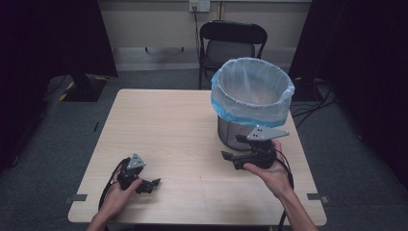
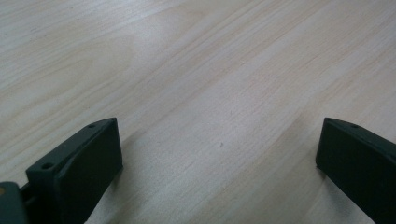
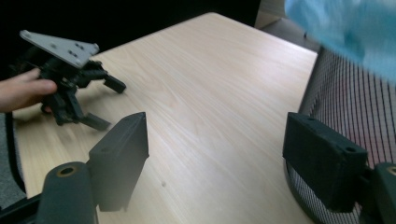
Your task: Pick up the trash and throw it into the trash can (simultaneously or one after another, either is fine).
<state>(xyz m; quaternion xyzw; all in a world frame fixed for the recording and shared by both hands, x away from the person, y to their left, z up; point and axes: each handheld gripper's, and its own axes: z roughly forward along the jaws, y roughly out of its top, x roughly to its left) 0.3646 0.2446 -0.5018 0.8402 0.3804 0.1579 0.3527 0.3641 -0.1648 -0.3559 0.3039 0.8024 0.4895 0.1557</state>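
Observation:
A black mesh waste bin [image 1: 234, 136] lined with a light blue bag [image 1: 252, 92] stands on the right half of the pale wooden table [image 1: 163, 125]. My right gripper [image 1: 230, 160] hovers just in front of the bin's base, pointing left, jaws wide apart with nothing between them. In the right gripper view the right gripper [image 3: 215, 137] has the bin's mesh [image 3: 348, 105] beside its right jaw and the bag [image 3: 345, 28] above. My left gripper [image 1: 153, 183] rests low at the table's front left, open and empty. The left gripper view has the left gripper [image 2: 219, 140] over bare wood.
A black folding chair [image 1: 232, 44] stands behind the table. Dark curtains hang on both sides. Cables [image 1: 312, 108] lie on the grey carpet to the right of the bin. The other hand's gripper [image 3: 109, 105] is at the far left of the right gripper view.

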